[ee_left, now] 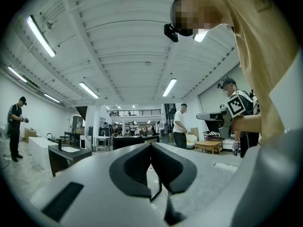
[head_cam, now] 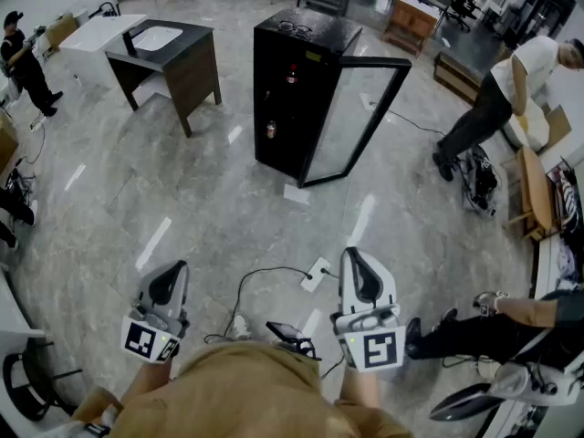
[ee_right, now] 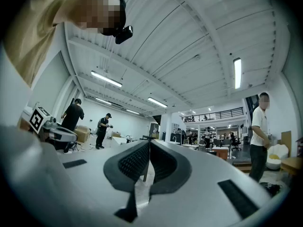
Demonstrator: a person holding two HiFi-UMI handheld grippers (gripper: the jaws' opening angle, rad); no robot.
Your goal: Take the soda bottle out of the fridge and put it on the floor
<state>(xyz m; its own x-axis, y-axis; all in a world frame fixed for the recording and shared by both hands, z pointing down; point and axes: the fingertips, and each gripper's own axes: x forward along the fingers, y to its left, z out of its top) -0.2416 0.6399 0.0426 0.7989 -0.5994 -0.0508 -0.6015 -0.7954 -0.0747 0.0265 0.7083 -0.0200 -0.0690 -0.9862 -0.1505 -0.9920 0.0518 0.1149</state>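
Left gripper (head_cam: pixel 173 272) and right gripper (head_cam: pixel 358 258): jaws clenched, empty. Fridge (head_cam: pixel 287 108) stood well apart, door (head_cam: pixel 360 117) open; closer approach advised before opening jaws.

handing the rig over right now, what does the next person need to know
Left gripper: shut, empty.
Right gripper: shut, empty.
Fridge: across the floor ahead, its glass door open. Inside show a reddish item and a lower item, too small to tell which is the soda bottle.
Done: door stands open.
Left: walk up, grip the bottle, take it out, set it on the floor.
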